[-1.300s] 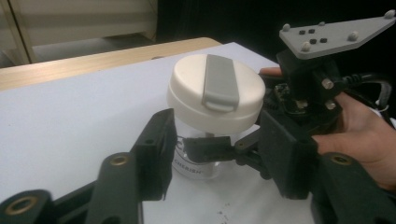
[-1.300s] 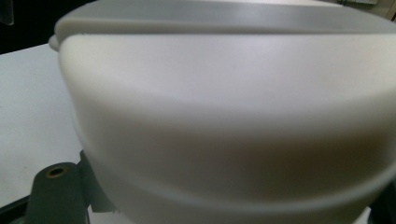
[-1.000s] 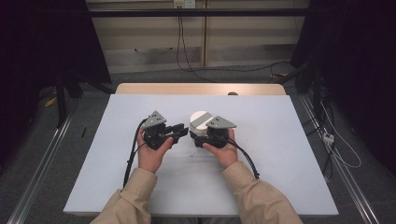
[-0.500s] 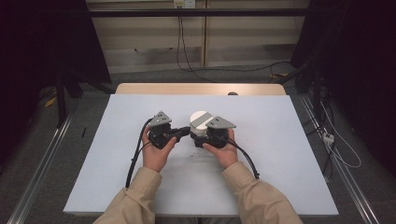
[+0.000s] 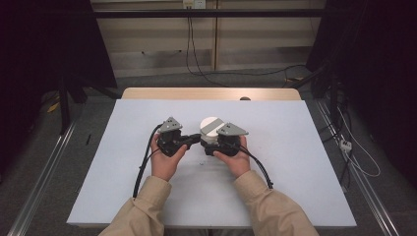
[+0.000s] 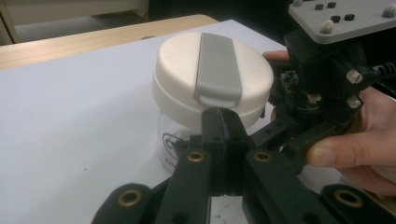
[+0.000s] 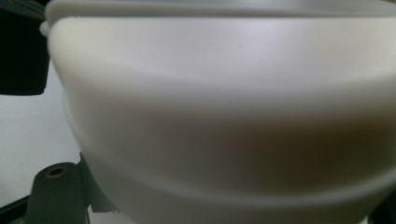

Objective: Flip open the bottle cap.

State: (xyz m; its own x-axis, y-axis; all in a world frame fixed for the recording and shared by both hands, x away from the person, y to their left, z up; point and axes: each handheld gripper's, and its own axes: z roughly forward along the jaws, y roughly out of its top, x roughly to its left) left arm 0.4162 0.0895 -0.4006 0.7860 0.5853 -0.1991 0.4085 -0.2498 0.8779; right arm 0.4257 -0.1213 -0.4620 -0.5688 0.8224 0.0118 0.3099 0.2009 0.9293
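Left gripper [image 6: 219, 116]: jaws pressed together with nothing between them after just closing — tips at the lower edge of the lid, centre of its own view.
Right gripper [image 5: 212, 146]: just right of centre in the high view, jaws narrow — whether they clamp the jar cannot be told.
Jar [image 5: 210, 129]: clear, with a white lid [image 6: 187, 70] and grey strap [image 6: 217, 65], upright on the white table [image 5: 295, 147], mid-frame.

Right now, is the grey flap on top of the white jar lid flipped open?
No, the grey flap lies flat across the white lid, its tip down at the rim.
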